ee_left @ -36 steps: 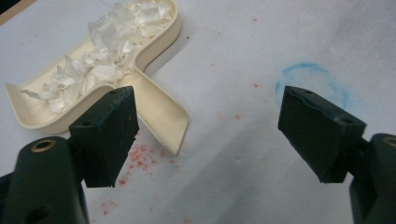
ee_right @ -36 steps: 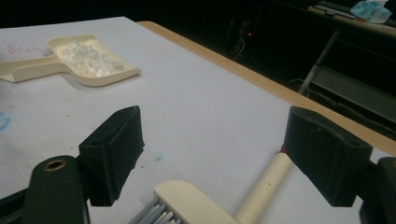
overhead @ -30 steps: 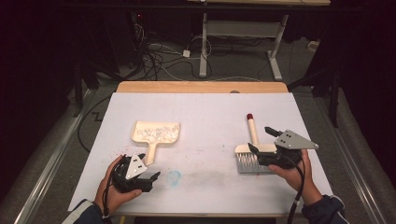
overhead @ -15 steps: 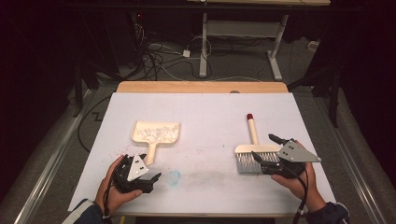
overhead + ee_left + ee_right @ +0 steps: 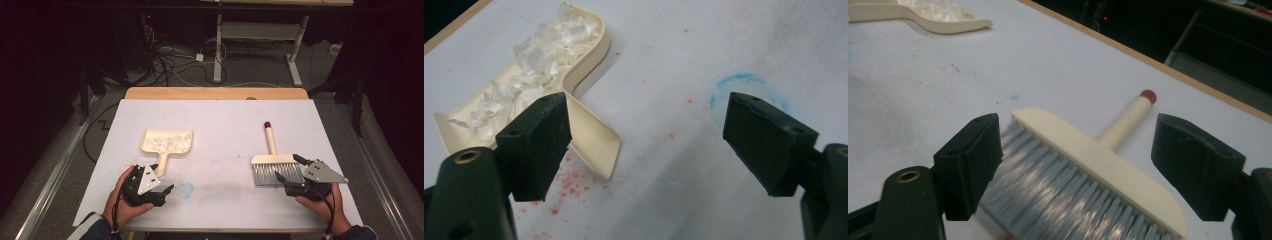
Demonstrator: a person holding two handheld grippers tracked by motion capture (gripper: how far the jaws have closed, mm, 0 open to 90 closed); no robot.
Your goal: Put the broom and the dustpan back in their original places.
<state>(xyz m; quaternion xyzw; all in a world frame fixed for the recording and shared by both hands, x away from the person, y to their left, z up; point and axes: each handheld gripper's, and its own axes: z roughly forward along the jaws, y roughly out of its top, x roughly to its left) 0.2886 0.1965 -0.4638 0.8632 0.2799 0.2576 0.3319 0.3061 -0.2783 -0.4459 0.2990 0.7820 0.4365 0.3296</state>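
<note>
Dustpan [image 5: 167, 142] is laid flat on the tabletop [image 5: 220, 125], left of centre, loaded with white shreds [image 5: 531, 65], handle toward the person, so it can be picked up from the near edge. Left claw [image 5: 159, 192] is held just short of that handle, jaws apart, nothing gripped; in the left gripper view the handle end [image 5: 594, 140] sits beside the left jaw, not between the two.

Brush [image 5: 274, 162] is laid at right, bristles toward the person, red-tipped handle pointing away. Right claw [image 5: 289, 172] is held jaws apart, straddling the bristle head [image 5: 1073, 185], not clamped.

Versus 1.0 s ago: right claw is seen lower and nearer the tabletop edge, rotated a little. Left claw, dustpan and brush are unchanged. Judged: both tools released, sweep done.
</note>
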